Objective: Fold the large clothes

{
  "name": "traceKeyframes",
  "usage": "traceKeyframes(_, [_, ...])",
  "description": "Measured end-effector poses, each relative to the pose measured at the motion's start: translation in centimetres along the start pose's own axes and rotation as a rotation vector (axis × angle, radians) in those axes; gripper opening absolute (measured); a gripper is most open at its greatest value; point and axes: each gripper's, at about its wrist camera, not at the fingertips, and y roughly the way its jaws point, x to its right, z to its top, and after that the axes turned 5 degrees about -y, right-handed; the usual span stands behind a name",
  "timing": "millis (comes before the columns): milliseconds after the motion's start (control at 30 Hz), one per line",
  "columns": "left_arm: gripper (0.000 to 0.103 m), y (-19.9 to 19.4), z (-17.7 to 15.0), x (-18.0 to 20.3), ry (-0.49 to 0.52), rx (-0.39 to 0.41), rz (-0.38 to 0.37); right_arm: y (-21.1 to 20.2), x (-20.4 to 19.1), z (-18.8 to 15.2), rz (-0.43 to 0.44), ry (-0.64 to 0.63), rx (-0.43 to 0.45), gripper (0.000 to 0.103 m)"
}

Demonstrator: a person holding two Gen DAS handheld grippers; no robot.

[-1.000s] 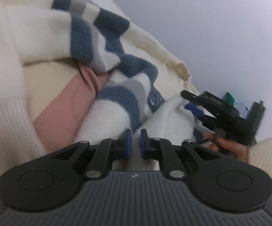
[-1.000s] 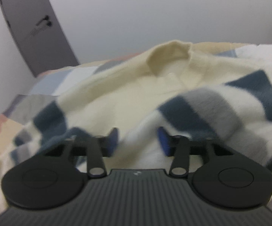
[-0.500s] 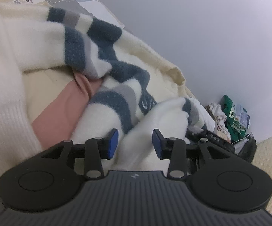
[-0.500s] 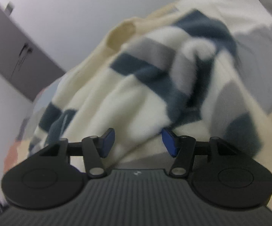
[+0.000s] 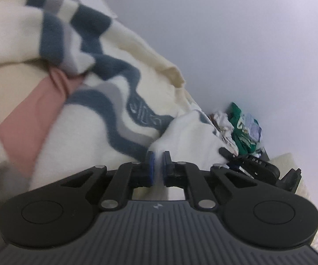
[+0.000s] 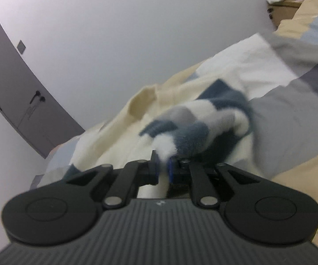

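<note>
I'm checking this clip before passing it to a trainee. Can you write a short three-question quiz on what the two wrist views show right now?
1. True or false: the left hand-held gripper is shut on white fabric of the striped fleece.
2. In the right wrist view, the right hand-held gripper pinches: A) the cream sweater, B) a tuft of the fleece, C) nothing.
3. What lies by the wall at the far right of the left wrist view?

Key
1. True.
2. B. White fleece fabric sits between the pads.
3. A pile of clothes, some of them green.
</note>
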Motion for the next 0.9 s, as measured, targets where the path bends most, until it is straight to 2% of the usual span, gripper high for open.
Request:
traceKeyframes(67, [0.009,0.4,-0.5,0.4,0.041,-0.014,0.042,-0.2,1.0,-0.4,-0.027,-0.02,-0.029,0.011])
traceKeyframes(133, [0.009,1.6,-1.1,0.4,0.062,-0.066,0.107,0.4,2.0,-1.4,-0.065,-0.041,-0.087,0.011])
traceKeyframes(233, [0.009,2.5,-2.0,0.8,0.144,-0.074,0.192,1.8,3.0,-3.6,-0.103,-0.072,-0.145,0.011])
traceKeyframes(400, [0.01,2.2,-2.6,1.5,0.201,-0.046,0.207,1.4,3.8,-4.1,-0.063,-0.038,-0.137,0.016])
traceKeyframes(433, [0.01,1.9,-2.7,1.7,0.205,-0.038,0.214,0.8,3.6,-3.8,-0.057,-0.041,-0.141,0.02])
traceKeyframes(500, [0.013,1.2,-2.6,2.1,0.228,-0.021,0.224,-0.7,3.4,-3.7,-0.05,-0.058,-0.138,0.038])
traceKeyframes(533, [0.019,0.7,-2.6,2.5,0.243,-0.01,0.231,-1.9,3.0,-3.7,-0.04,-0.069,-0.125,0.054])
traceKeyframes(567, [0.023,0.0,-2.7,2.8,0.251,0.004,0.237,-3.0,2.6,-3.8,-0.032,-0.081,-0.112,0.064])
traceKeyframes(633, [0.041,-1.7,-2.8,3.3,0.256,0.045,0.253,-5.1,1.7,-4.3,-0.037,-0.133,-0.107,0.067])
traceKeyframes(800, [0.046,-6.3,-2.5,3.9,0.248,0.14,0.328,-9.3,-1.1,-6.8,-0.061,-0.265,-0.168,0.067])
traceKeyframes(900, [0.048,-8.5,-2.0,3.4,0.216,0.198,0.423,-11.7,-2.0,-8.4,-0.023,-0.239,-0.171,0.066])
